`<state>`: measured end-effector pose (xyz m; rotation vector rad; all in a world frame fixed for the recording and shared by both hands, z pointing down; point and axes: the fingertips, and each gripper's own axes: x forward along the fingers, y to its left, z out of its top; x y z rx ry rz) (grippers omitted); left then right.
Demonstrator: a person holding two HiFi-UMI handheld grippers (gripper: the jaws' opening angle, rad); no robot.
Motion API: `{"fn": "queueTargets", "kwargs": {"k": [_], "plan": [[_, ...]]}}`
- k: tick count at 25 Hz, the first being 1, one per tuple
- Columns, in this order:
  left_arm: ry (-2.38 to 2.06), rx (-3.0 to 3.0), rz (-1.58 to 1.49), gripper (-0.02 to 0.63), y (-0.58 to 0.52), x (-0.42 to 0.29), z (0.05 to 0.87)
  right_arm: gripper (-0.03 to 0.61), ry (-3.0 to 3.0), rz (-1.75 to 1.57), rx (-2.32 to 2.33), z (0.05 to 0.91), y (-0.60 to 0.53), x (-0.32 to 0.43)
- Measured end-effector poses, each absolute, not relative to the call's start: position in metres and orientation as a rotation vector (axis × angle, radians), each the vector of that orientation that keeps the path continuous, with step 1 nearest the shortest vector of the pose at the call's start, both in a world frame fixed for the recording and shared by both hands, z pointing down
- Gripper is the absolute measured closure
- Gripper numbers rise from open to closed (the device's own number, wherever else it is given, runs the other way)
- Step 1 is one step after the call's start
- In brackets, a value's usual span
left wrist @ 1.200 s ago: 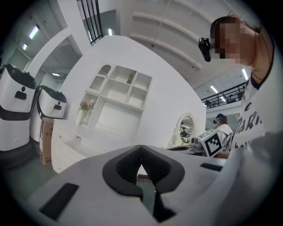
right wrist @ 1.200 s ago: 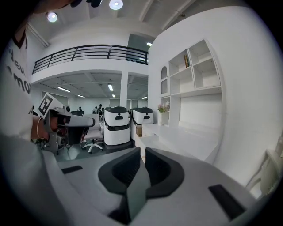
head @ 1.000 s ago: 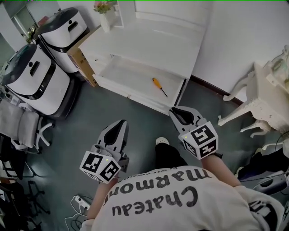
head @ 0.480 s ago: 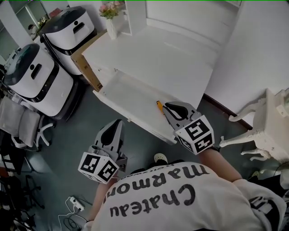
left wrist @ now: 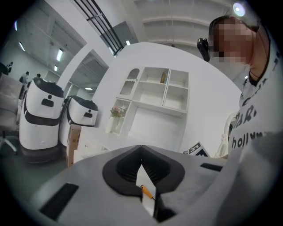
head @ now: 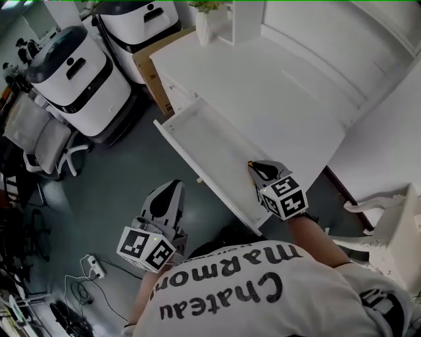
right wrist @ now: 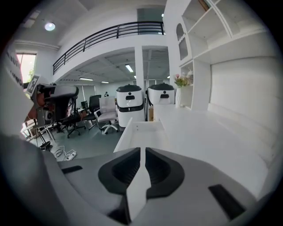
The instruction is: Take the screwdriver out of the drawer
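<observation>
The white drawer stands pulled out from the white desk. Only the orange end of the screwdriver peeks out at the drawer's right end; the rest is hidden under my right gripper. That gripper hovers over it, shut and holding nothing. My left gripper hangs over the grey floor in front of the drawer, also shut and holding nothing. In the left gripper view, the screwdriver shows through the slit below the closed tips. The right gripper view looks along the drawer past its closed tips.
Two white-and-black machines and a cardboard box stand left of the desk. A grey office chair is further left. A vase sits on the desk. A white ornate table is at right, a power strip on the floor.
Both grippers moved forward toward the desk. The right gripper came down over the drawer's right end and now covers most of the screwdriver, which lay in full view before.
</observation>
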<state>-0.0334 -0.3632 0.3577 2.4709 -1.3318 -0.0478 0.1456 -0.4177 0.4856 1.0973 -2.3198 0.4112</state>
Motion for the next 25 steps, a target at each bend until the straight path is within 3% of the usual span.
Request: {"fn": "queueTargets", "kwargs": {"k": [8,10,25], "plan": [[-1.49,2.315,0.025,0.591,-0.344,-0.082,0.387,0.513,-2.142,0.706,1.071,0.597,-0.423,0.142],[-1.517,2.299,0.033,0.591,-0.339,-0.088,0.387,0.36,-2.106,0.802,1.097,0.613,-0.425,0.147],[-1.617,2.215,0.086,0.591,-0.33,-0.114,0.393,0.358,-1.791,0.859,1.299,0.687,-0.454,0.19]]}}
